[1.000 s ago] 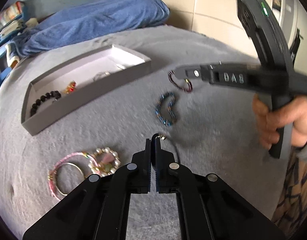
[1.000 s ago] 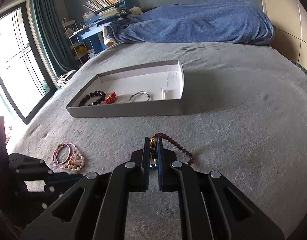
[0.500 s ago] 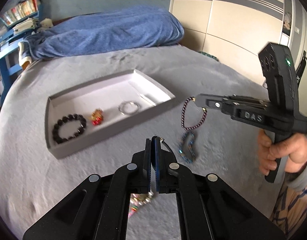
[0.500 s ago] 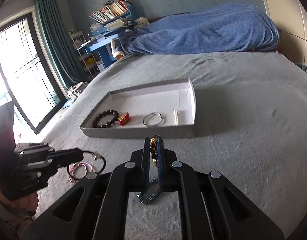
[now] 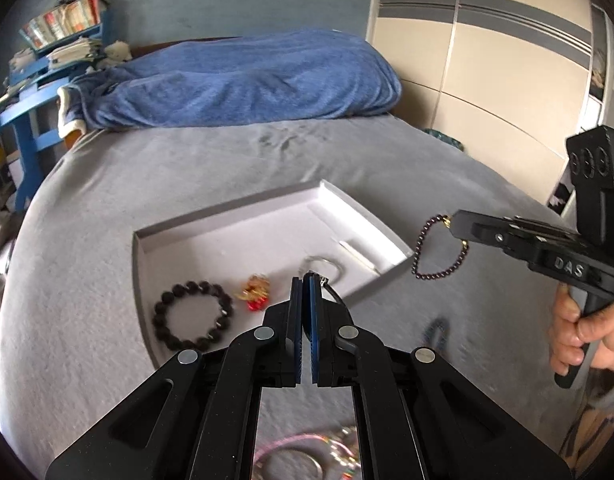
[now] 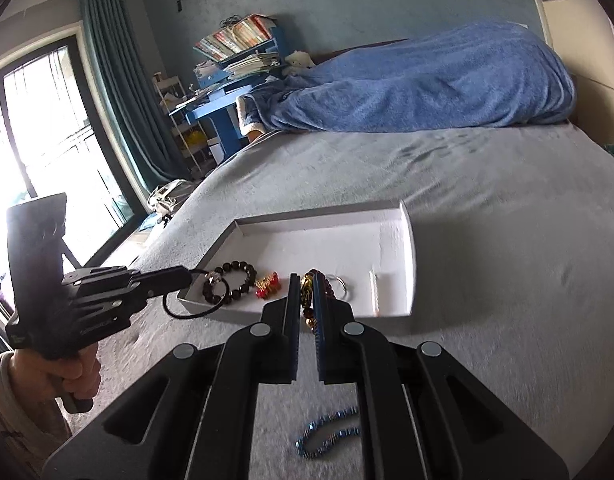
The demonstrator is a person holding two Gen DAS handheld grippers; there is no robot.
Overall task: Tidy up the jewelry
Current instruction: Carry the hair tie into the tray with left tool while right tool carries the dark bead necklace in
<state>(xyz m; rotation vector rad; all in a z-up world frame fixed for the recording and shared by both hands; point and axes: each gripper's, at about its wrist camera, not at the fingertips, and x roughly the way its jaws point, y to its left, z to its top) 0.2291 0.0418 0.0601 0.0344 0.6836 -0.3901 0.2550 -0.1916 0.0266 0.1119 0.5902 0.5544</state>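
My left gripper (image 5: 303, 280) is shut on a thin black cord necklace (image 5: 334, 295), which dangles as a loop (image 6: 175, 314) just off the near left corner of the white tray (image 5: 227, 236). My right gripper (image 6: 306, 278) is shut on a dark red bead bracelet (image 6: 307, 290) with gold beads. In the left wrist view this bracelet (image 5: 418, 248) hangs from the right gripper (image 5: 453, 222), off the tray's right corner. Inside the tray lie a black bead bracelet (image 5: 191, 316), a red and gold charm (image 5: 255, 292), a silver ring (image 5: 321, 266) and a white stick (image 5: 359, 256).
A blue bead bracelet (image 6: 327, 436) lies on the grey bed below my right gripper. Pink and pearl bracelets (image 5: 291, 454) sit on the bed under my left gripper. A blue blanket (image 5: 243, 80) is piled at the far end, and a hand (image 5: 579, 332) grips the right tool.
Both grippers have risen off the bed, each carrying its piece, and come closer to the tray. The blue and pink bracelets stayed on the bed.
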